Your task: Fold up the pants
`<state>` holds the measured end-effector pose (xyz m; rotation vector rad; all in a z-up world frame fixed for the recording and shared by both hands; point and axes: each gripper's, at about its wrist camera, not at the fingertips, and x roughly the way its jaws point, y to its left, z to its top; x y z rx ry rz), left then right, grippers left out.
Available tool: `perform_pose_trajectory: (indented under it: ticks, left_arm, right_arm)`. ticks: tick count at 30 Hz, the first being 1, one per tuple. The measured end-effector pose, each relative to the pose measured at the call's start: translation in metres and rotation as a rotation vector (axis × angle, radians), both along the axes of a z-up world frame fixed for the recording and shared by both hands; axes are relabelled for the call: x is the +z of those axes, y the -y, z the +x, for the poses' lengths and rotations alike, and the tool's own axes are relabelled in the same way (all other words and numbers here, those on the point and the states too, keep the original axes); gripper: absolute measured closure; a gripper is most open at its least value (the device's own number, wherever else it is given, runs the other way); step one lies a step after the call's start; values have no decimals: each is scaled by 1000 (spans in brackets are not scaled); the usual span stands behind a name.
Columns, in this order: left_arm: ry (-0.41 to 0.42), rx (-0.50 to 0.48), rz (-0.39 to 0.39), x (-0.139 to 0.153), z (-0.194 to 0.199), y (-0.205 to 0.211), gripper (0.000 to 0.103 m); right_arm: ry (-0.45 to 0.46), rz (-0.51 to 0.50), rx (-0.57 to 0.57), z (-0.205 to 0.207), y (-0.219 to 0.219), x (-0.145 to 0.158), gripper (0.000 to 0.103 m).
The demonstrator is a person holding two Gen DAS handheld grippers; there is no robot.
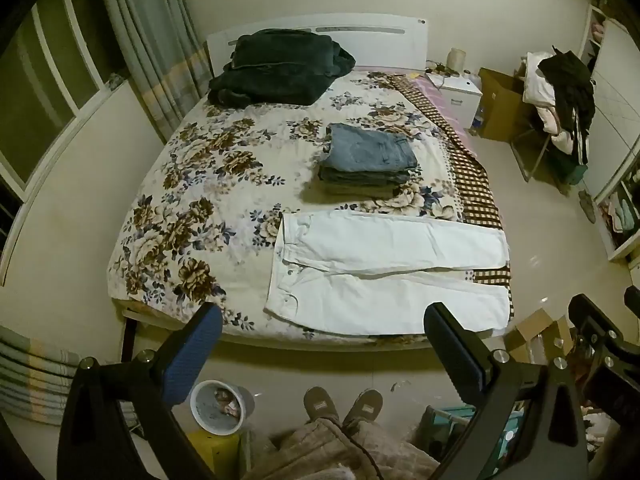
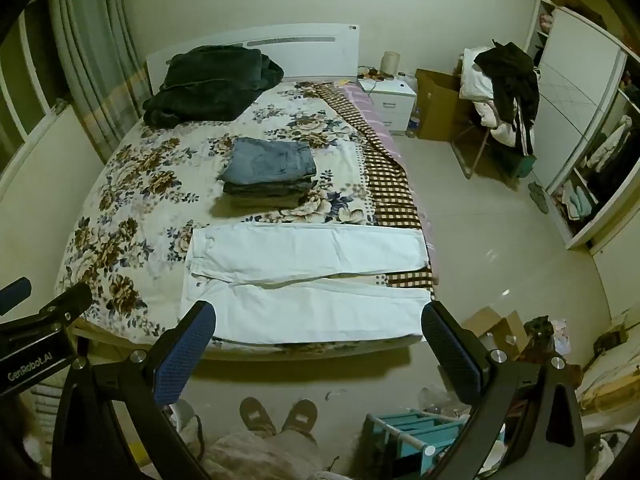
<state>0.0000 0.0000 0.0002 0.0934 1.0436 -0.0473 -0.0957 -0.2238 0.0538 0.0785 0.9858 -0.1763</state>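
1. White pants [image 1: 384, 276] lie flat, unfolded, on bed [image 1: 192, 216], beyond both fingers' tips.
2. Left gripper [image 1: 324, 336], right gripper [image 2: 318, 332]: fingers spread, empty.
3. Folded stack [image 1: 364, 164] farther back; white pair remains.

Matt white cloth pants [image 1: 384, 276] lie on a floral-printed fabric bedspread [image 1: 200, 200] beside folded denim jeans [image 1: 368, 152].

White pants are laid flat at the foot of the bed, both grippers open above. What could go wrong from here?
1. The white pants reach the bed's foot edge and right side; a careless pull could slide a leg off onto the floor.
2. The stack of folded jeans sits just behind them; a wide fold could knock it over.
3. The legs are splayed apart, so folding one over the other may leave them misaligned.
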Motion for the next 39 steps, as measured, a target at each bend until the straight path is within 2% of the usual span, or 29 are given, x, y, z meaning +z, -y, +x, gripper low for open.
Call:
perform_pose_trajectory:
  ticks: [29,39]
  left_arm:
    - [7,-4,-2,-3,-9,14,0]
    - [5,-12,-10,5,-10,17,0]
  right_arm:
    - [-5,12,1,0,3,2,0]
    - [-4,10,0,0,5,4,0]
